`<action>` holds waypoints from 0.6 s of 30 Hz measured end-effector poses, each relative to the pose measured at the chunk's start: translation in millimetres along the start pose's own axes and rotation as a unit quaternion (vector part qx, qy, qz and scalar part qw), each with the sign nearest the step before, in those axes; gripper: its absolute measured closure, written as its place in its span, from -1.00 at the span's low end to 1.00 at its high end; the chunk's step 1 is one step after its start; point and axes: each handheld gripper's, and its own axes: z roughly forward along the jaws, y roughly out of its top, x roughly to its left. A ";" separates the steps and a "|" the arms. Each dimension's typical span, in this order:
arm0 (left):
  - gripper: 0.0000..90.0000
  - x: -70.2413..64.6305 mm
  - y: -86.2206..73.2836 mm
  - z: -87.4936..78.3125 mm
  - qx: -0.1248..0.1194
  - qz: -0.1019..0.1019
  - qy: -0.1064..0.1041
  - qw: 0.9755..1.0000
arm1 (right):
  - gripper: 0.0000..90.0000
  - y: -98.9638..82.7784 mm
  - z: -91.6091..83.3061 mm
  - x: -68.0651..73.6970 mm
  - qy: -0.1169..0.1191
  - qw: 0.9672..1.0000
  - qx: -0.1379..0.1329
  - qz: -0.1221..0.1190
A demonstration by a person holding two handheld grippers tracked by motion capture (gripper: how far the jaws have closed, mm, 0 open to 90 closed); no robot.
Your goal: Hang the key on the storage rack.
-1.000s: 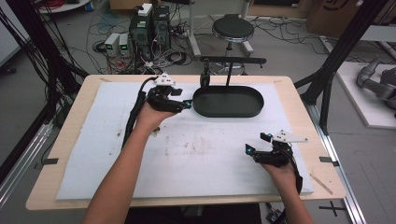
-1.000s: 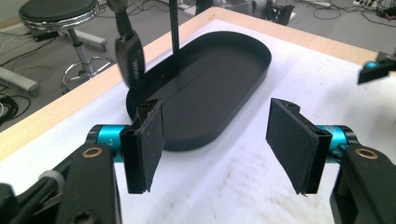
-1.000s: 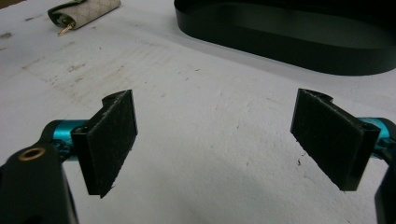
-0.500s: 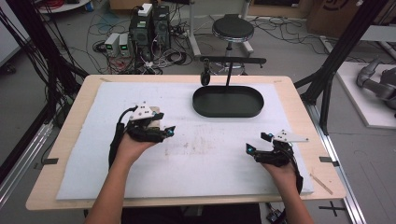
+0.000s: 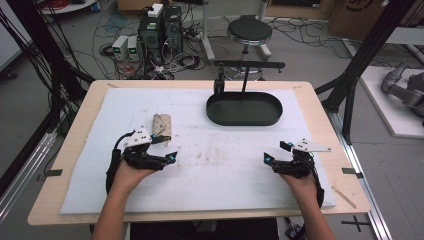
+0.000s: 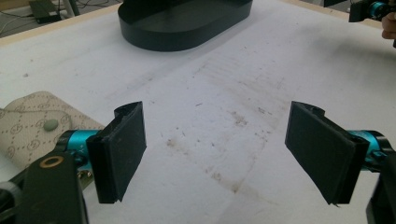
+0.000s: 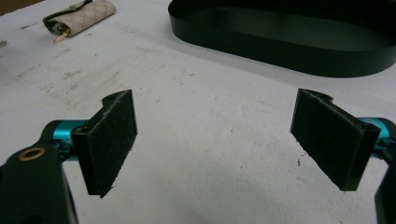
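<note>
Both grippers sit low over the white mat [image 5: 225, 165] in the high view: my left gripper [image 5: 167, 148] has its jaws apart with nothing between them, having just been opening, and my right gripper [image 5: 274, 152] is spread wide and empty too. The beige pouch [image 5: 161, 125] lies flat just beyond my left gripper, well apart from the black oval tray [image 5: 245, 108].

Left gripper view: the pouch [image 6: 32, 126] is soft patterned fabric with a small round snap, off to the side of my jaws rather than between them. If I close from here I judge I would catch nothing, or nip one limp corner and drag it.

Right gripper view: the pouch [image 7: 79, 17] looks rolled, a metal tip poking out. The tray [image 7: 289, 35] is rigid, smooth and low-walled, so I think a floppy load could snag its rim.
</note>
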 end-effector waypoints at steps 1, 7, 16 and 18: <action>-0.59 0.1 -0.8 -0.4 0.001 0.000 -0.002 1.000 | -0.67 0.0 0.0 0.0 0.000 1.000 0.000 0.000; -0.62 4.0 -1.1 -2.8 -0.005 -0.003 0.001 1.000 | -0.67 0.7 5.7 -0.1 -0.002 1.000 0.009 -0.005; -0.63 13.6 -1.9 -9.4 -0.007 -0.017 0.036 0.999 | -0.67 0.2 7.2 3.0 0.000 1.000 0.013 -0.012; -0.62 13.4 -1.3 -9.6 -0.008 -0.017 0.041 0.999 | -0.67 0.2 7.2 3.7 0.002 1.000 0.015 -0.010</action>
